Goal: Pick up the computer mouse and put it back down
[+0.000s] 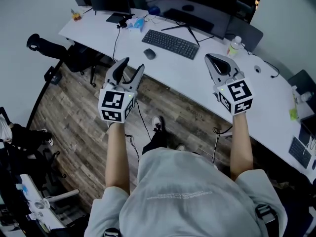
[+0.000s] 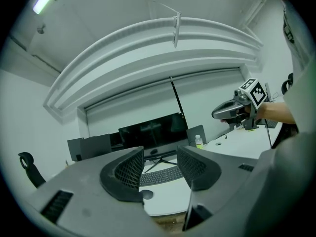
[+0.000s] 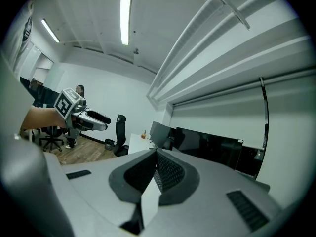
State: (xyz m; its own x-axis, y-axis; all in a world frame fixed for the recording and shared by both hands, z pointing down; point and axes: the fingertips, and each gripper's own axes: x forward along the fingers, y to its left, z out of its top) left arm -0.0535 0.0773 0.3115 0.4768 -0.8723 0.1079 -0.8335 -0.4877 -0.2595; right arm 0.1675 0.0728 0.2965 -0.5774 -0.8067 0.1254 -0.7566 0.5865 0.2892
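Dark grey mouse [image 1: 149,54], smooth oval dome, on white smooth counter [image 1: 197,85], at 8 o'clock of flat black keyboard [image 1: 171,43]. Left gripper [image 1: 133,64] jaws apart, empty, mesh-textured pads [image 2: 129,171]; mouse at its 1 o'clock, clear of it. Right gripper [image 1: 211,58] jaws closed, empty.

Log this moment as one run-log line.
left tool: open, empty | right tool: shut, empty | computer mouse: on desk, untouched

Long curved white worktop [image 1: 182,75] from 12 to 3 o'clock, brown wood-plank floor [image 1: 74,127] at 9, black office chair [image 1: 47,46] at 10, pale walls [image 1: 29,6], ceiling strip light [image 3: 125,19]
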